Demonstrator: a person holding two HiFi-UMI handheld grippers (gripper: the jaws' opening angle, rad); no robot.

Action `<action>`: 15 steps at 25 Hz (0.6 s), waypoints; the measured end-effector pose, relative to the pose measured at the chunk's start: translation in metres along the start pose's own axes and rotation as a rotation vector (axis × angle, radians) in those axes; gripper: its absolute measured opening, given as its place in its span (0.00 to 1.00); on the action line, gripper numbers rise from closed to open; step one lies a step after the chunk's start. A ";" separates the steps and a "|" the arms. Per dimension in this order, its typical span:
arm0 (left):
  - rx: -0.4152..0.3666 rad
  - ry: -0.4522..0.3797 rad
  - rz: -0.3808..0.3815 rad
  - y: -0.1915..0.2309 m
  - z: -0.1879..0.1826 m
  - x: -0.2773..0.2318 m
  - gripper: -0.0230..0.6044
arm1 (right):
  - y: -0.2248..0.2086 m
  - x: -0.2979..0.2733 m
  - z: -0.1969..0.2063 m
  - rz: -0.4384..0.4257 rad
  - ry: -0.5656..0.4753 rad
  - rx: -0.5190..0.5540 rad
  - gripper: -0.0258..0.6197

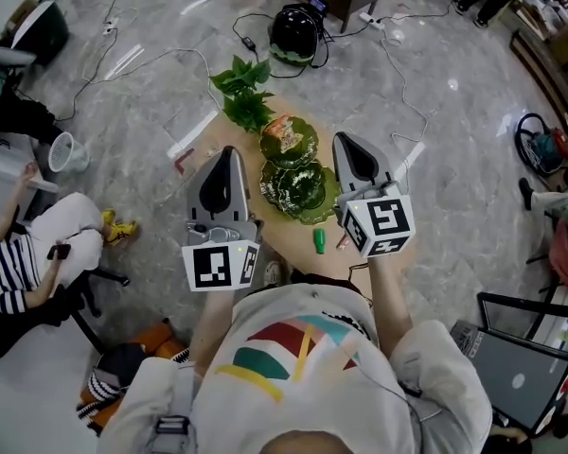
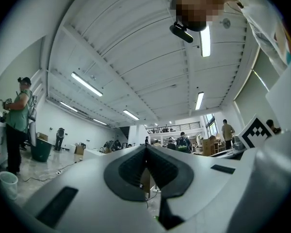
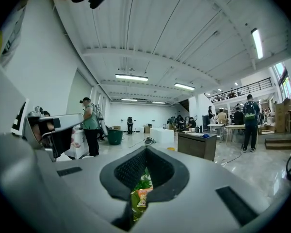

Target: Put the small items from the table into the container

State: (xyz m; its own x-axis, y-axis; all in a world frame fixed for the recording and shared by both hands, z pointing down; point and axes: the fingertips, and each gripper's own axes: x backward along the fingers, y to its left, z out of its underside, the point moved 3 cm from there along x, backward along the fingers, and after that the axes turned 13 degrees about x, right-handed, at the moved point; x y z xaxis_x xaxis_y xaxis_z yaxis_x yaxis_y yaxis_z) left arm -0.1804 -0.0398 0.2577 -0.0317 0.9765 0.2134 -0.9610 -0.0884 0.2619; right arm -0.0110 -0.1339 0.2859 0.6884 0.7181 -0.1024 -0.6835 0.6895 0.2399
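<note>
On the small wooden table, two green leaf-shaped dishes stand one behind the other. The far dish holds an orange and white packet; the near dish holds something dark. A small green item and a red one lie on the table in front of them. My left gripper hangs left of the dishes, shut and empty. My right gripper is raised to their right, also shut with nothing in it. The packet shows below its jaws.
A leafy plant stands at the table's far end. On the floor beyond lie a black helmet and cables. A seated person and a white cup are at the left, a screen at the lower right.
</note>
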 end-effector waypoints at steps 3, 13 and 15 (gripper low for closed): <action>0.013 -0.018 -0.004 0.000 -0.002 0.001 0.05 | -0.001 0.003 -0.002 0.000 -0.011 0.000 0.06; 0.016 -0.009 0.009 -0.004 0.003 0.002 0.05 | -0.005 0.016 0.006 0.021 -0.011 -0.030 0.06; 0.016 -0.003 0.013 -0.005 0.004 0.002 0.05 | -0.008 0.019 0.007 0.038 -0.034 -0.068 0.06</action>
State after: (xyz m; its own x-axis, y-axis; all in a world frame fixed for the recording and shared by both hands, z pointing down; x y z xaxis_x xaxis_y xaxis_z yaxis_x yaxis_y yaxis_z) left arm -0.1748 -0.0380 0.2603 -0.0435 0.9746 0.2198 -0.9560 -0.1046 0.2743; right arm 0.0089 -0.1267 0.2885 0.6683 0.7413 -0.0618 -0.7237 0.6671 0.1767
